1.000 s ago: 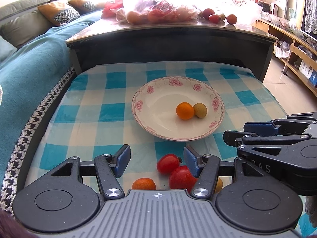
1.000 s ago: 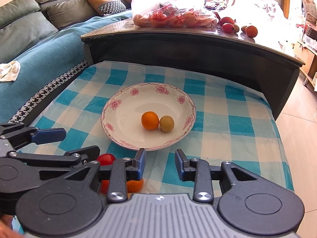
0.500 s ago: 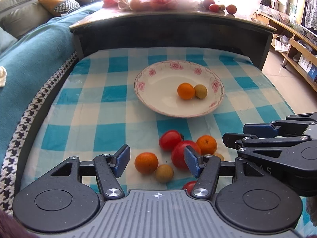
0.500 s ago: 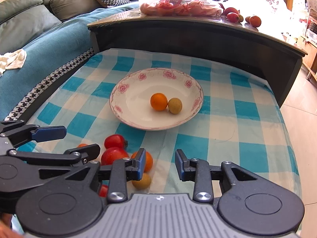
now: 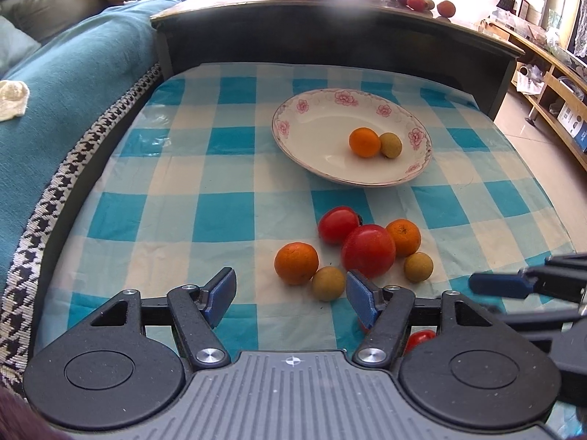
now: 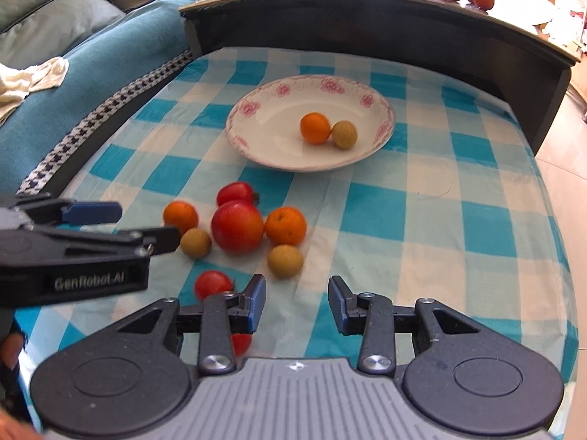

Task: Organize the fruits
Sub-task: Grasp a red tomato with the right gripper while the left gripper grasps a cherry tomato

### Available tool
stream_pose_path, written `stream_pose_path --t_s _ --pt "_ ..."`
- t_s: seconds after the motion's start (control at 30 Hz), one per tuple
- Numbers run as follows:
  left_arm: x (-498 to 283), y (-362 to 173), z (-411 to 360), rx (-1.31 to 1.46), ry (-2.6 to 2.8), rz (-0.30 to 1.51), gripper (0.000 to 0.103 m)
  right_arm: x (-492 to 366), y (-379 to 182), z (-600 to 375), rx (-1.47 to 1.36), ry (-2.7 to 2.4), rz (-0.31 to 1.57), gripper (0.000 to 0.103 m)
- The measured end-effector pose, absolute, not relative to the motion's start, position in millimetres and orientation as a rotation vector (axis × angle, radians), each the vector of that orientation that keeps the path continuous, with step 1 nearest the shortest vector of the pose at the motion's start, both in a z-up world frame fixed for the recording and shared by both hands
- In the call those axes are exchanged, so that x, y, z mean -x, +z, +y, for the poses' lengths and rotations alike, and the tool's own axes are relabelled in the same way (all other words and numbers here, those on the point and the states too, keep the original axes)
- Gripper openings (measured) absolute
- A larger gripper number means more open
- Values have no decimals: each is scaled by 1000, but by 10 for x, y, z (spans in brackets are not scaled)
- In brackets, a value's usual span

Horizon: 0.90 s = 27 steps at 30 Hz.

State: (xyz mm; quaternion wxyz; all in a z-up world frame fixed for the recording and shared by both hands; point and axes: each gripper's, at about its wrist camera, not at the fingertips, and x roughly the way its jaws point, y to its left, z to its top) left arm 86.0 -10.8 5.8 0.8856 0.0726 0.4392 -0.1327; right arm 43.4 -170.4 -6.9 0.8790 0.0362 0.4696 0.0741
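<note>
Your left gripper [image 5: 290, 295] has just been opening, with nothing between its jaws. Just past it, oranges, tomatoes and small brown fruits [image 5: 328, 283] sit bunched together on the checked cloth [image 5: 165, 198]. The flowered plate [image 5: 315, 124] holds an orange [image 5: 364, 142] touching a brown fruit [image 5: 390, 145].

A glossy white ceramic plate with pink flowers [image 5: 416, 135] sits on thin, creased blue-and-white checked cloth [image 5: 223, 216]. The big red tomato [image 6: 237, 226] looks smooth and shiny; the round orange mandarin [image 5: 296, 263] is dimpled, and the small tan longan [image 6: 285, 260] matt.
</note>
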Motion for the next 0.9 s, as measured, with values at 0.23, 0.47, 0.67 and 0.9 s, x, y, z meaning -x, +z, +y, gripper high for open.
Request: stream_pose_path --t_s 0.23,0.47,0.67,0.9 --pt "-856 51 -128 -155 -294 917 75 -368 -113 -1511 -74 237 1005 39" --pt "-870 27 -139 -157 -297 927 75 -375 -144 -1466 -98 278 1019 39" --pt "-861 14 -156 -162 -306 930 76 -360 -178 -1389 -89 313 1035 39" --pt "-852 -2 -165 -163 -312 935 76 -326 -279 -1290 -49 339 1048 33"
